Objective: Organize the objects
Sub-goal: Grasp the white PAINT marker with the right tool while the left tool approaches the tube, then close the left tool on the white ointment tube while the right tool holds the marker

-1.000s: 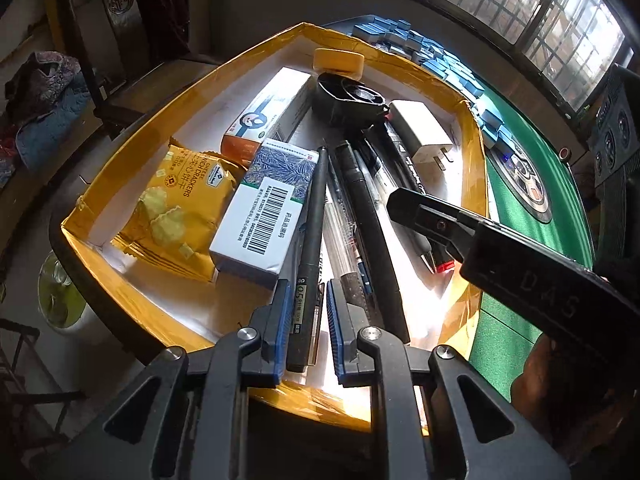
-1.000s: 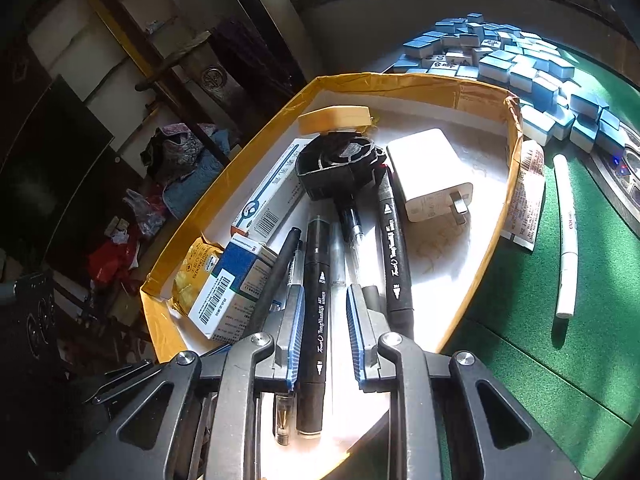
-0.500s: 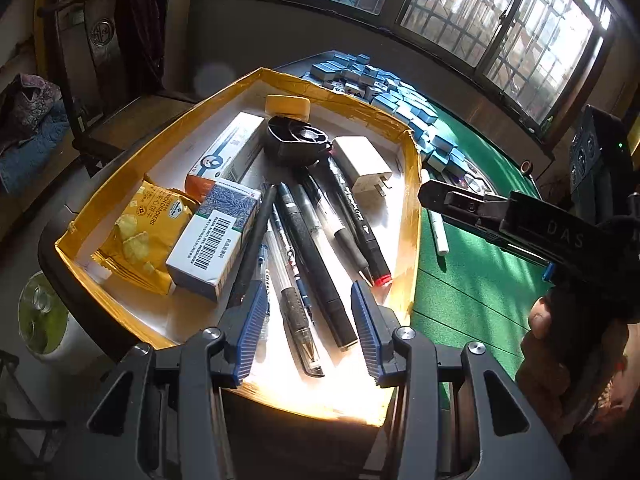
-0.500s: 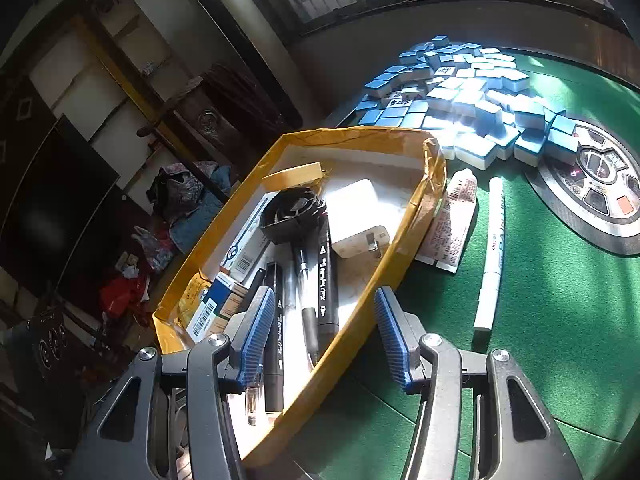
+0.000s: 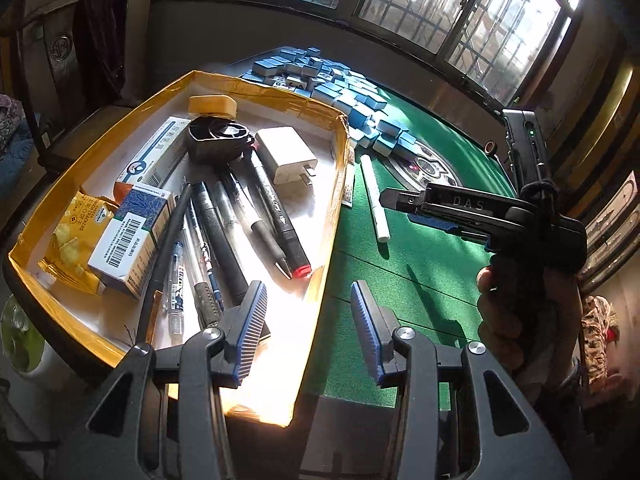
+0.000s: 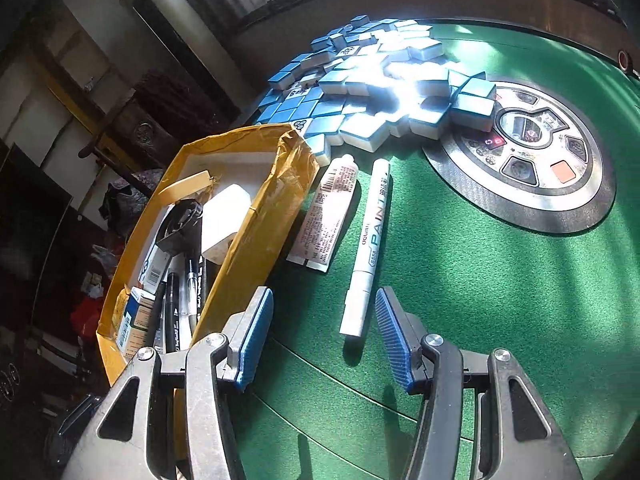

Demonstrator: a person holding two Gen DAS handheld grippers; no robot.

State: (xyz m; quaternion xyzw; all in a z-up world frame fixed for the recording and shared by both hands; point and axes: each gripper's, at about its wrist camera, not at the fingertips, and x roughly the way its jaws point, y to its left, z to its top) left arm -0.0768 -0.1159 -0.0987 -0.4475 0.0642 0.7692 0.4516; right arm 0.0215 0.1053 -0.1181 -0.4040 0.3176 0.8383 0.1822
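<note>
A yellow-rimmed box [image 5: 100,132] [image 6: 256,216] on the green table holds several pens [image 5: 224,232], a white charger [image 5: 286,156], a black round device [image 5: 220,140], medicine boxes [image 5: 132,236] and a cracker packet [image 5: 70,236]. A white paint marker [image 6: 368,248] [image 5: 374,200] and a white tube [image 6: 330,216] lie on the felt just right of the box. My left gripper [image 5: 308,320] is open and empty above the box's near right corner. My right gripper [image 6: 324,336] is open and empty, just short of the marker's near end; it also shows in the left wrist view [image 5: 436,212].
A pile of blue mahjong tiles [image 6: 368,80] lies beyond the box and marker. A round control panel [image 6: 528,160] sits in the table's middle. Green felt [image 6: 500,300] spreads to the right. A chair [image 5: 60,60] and clutter stand left of the table.
Both grippers opened wide and pulled back from the pens in the box, swinging right. The right gripper now faces the marker on the felt.
</note>
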